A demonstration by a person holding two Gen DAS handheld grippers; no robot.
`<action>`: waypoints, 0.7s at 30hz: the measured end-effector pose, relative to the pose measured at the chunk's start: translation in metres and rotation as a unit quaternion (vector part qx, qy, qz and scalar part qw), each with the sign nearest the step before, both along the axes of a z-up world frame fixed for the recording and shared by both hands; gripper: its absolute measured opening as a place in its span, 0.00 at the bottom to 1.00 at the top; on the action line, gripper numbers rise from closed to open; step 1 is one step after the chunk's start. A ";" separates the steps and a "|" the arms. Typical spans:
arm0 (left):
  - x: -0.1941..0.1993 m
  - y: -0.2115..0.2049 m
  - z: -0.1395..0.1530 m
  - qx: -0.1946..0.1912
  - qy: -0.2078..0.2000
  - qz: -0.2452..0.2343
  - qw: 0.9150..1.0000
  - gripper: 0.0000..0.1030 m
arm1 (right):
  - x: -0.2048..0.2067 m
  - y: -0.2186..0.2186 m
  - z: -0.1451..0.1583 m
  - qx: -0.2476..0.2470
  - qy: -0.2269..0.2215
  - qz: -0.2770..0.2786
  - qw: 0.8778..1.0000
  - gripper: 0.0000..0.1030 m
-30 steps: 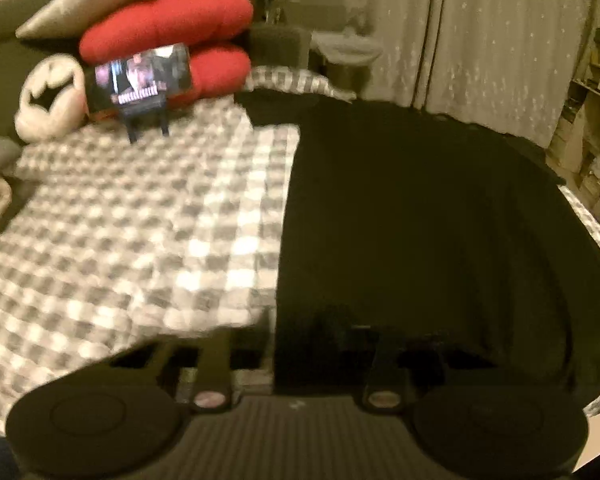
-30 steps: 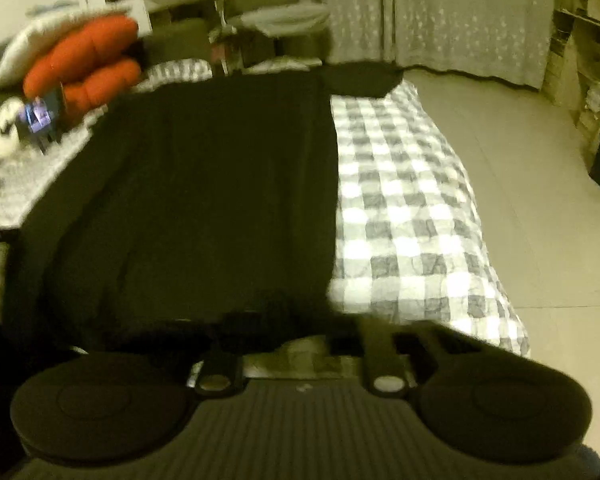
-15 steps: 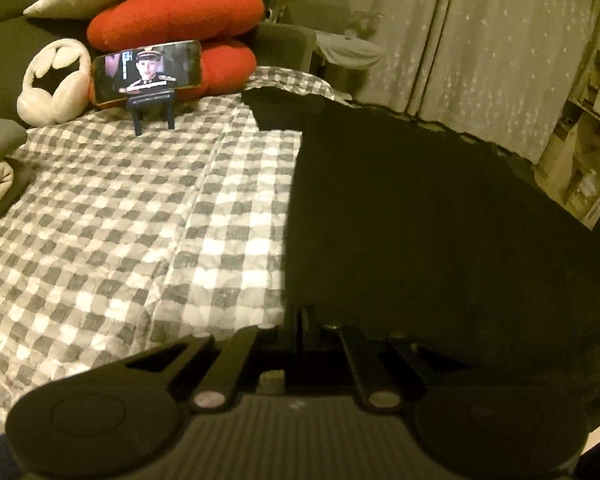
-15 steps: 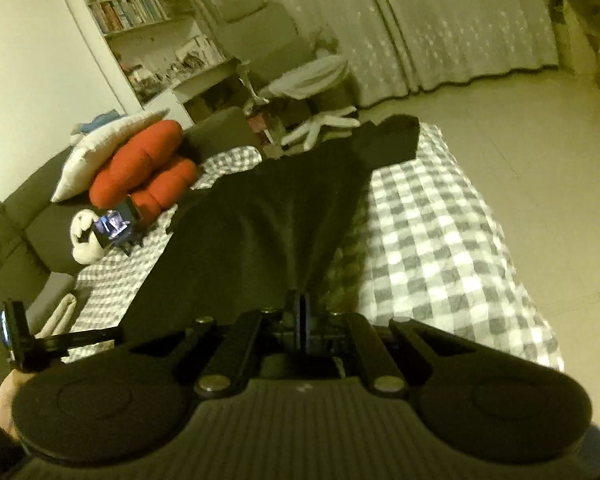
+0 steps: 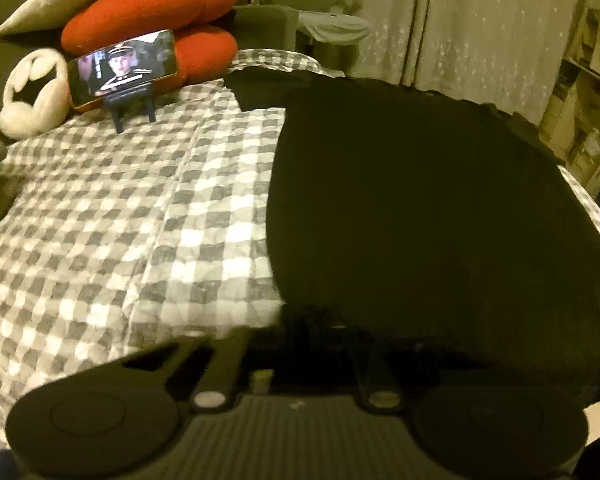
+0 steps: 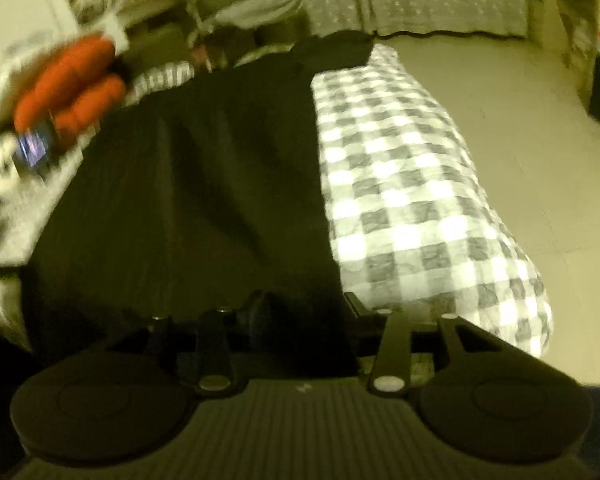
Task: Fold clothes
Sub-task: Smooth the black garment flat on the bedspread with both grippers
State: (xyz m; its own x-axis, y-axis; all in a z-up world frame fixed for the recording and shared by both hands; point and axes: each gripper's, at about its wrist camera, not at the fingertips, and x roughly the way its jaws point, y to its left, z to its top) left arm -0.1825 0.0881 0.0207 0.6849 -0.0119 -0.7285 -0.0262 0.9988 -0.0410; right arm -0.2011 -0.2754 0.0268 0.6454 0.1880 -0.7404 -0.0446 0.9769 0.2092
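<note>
The left tongs (image 5: pixel 306 320) have their tips lost against the black garment (image 5: pixel 420 208), so a grip cannot be read there. In the right wrist view the red cushion (image 6: pixel 66 84) and phone (image 6: pixel 34 148) are smeared by motion blur. The garment's near hem is hidden behind both tools.

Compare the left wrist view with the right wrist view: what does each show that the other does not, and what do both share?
Only the left wrist view shows the white earmuffs clearly and the phone sharply, its stand on the quilt. Only the right wrist view shows the bare floor beside the bed. Both share the black garment spread on the checked quilt, the red cushion and the curtain behind.
</note>
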 end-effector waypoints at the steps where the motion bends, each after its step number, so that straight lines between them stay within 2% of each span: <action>1: -0.001 0.001 0.001 -0.004 0.002 -0.002 1.000 0.03 | 0.002 0.005 -0.002 -0.018 0.006 0.002 1.000 0.02; 2: -0.001 0.002 0.003 -0.008 0.004 -0.004 1.000 0.03 | 0.000 0.004 -0.001 -0.018 0.002 0.003 1.000 0.01; 4: -0.010 0.012 0.016 -0.046 0.002 -0.002 0.999 0.03 | -0.009 -0.006 0.007 0.001 -0.015 -0.012 1.000 0.00; 6: -0.021 0.019 0.033 -0.047 -0.026 -0.007 0.999 0.03 | -0.025 -0.025 0.022 0.028 -0.042 -0.044 0.998 0.00; 8: -0.020 0.022 0.034 -0.041 -0.027 -0.008 0.999 0.03 | -0.030 -0.034 0.028 0.013 -0.052 -0.066 0.996 0.00; 10: -0.011 0.023 0.022 -0.047 0.005 -0.008 0.999 0.04 | -0.027 -0.038 0.024 -0.008 -0.041 -0.075 0.996 0.00; 11: -0.010 0.024 0.018 -0.051 0.011 -0.004 0.999 0.05 | -0.025 -0.038 0.021 -0.003 -0.032 -0.073 0.997 0.02; 13: -0.009 0.025 0.015 -0.052 0.015 0.001 0.999 0.11 | -0.029 -0.033 0.016 0.020 -0.033 -0.046 0.998 0.12; 14: -0.010 0.025 0.015 -0.049 0.011 0.003 0.999 0.22 | -0.029 -0.030 0.015 0.024 -0.032 -0.039 0.998 0.17; 15: -0.011 0.025 0.015 -0.047 0.008 0.005 0.999 0.28 | -0.028 -0.026 0.014 0.028 -0.031 -0.031 0.999 0.23; 16: -0.011 0.024 0.016 -0.041 0.005 0.004 0.999 0.33 | -0.026 -0.020 0.013 0.021 -0.032 -0.025 0.999 0.42; 17: -0.011 0.023 0.016 -0.033 0.003 0.002 0.999 0.33 | -0.024 -0.015 0.013 0.015 -0.033 -0.020 0.999 0.46; 18: -0.011 0.022 0.016 -0.028 0.003 0.001 1.000 0.33 | -0.022 -0.009 0.012 0.008 -0.034 -0.015 0.999 0.46; 19: -0.011 0.025 0.017 -0.029 0.001 0.009 1.000 0.33 | -0.018 -0.006 0.010 0.001 -0.033 -0.010 0.999 0.46; 20: -0.010 0.028 0.019 -0.030 -0.001 0.018 0.999 0.31 | -0.012 -0.003 0.008 -0.009 -0.025 -0.011 1.000 0.30; 21: -0.010 0.032 0.021 -0.032 -0.006 0.030 0.999 0.30 | -0.007 0.000 0.006 -0.019 -0.017 -0.012 1.000 0.00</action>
